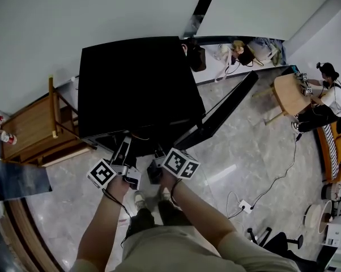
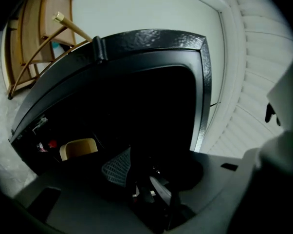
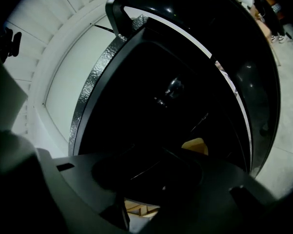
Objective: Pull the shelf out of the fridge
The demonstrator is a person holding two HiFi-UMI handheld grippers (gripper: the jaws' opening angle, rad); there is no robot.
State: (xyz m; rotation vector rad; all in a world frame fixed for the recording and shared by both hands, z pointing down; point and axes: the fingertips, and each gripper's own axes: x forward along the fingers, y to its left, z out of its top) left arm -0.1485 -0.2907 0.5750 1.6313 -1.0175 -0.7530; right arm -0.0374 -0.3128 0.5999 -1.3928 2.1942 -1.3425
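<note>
A black fridge [image 1: 136, 86] stands in front of me with its door [image 1: 221, 115] swung open to the right. Both grippers reach into the dark opening at its front edge, my left gripper [image 1: 124, 147] just left of my right gripper [image 1: 157, 157]. In the left gripper view the left gripper [image 2: 137, 179] has its ribbed pad [image 2: 116, 167] apart from the other finger, and I see nothing pressed between them. Thin pale lines of a shelf [image 3: 149, 167] cross the dark interior in the right gripper view. The right gripper's jaws are lost in shadow. A tan object [image 2: 78, 148] sits inside.
A wooden chair [image 1: 40, 129] stands against the fridge's left side, with a bottle [image 1: 3, 136] beyond it. A cable and power strip [image 1: 244, 205] lie on the stone floor to the right. A person [image 1: 329, 98] sits at a round table [image 1: 289, 92] at the far right.
</note>
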